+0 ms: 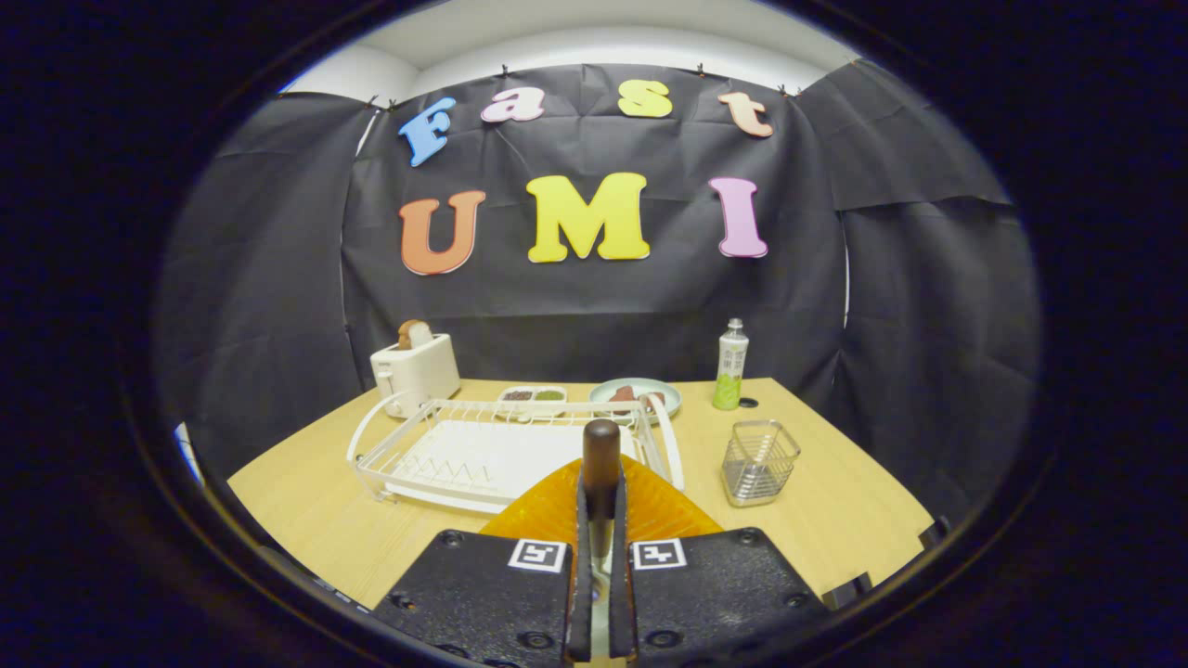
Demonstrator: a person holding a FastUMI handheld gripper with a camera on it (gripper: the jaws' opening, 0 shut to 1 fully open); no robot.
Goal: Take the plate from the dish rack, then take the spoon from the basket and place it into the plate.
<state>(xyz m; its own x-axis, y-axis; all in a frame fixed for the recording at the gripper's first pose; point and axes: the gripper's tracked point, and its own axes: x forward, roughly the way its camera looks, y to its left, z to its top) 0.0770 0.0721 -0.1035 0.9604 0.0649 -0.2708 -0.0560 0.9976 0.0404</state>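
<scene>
1. Light wooden table (835,520) carries everything.
2. White wire dish rack (483,455) sits mid-table, with no plate in it.
3. Amber ribbed plate (548,506) lies just in front of the rack.
4. Square wire-mesh basket (759,461) stands right of the rack.
5. Gripper (600,557), fingers nearly together, clamps the dark-handled spoon (600,464) over the plate.

Wooden table (835,520), dish rack (483,455), toaster (418,371), basket (759,461), bottle (730,366), orange plate (548,506)

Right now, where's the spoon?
Gripper view: the spoon is clamped in the claw, handle up, over the orange plate, in front of the dish rack.
</scene>
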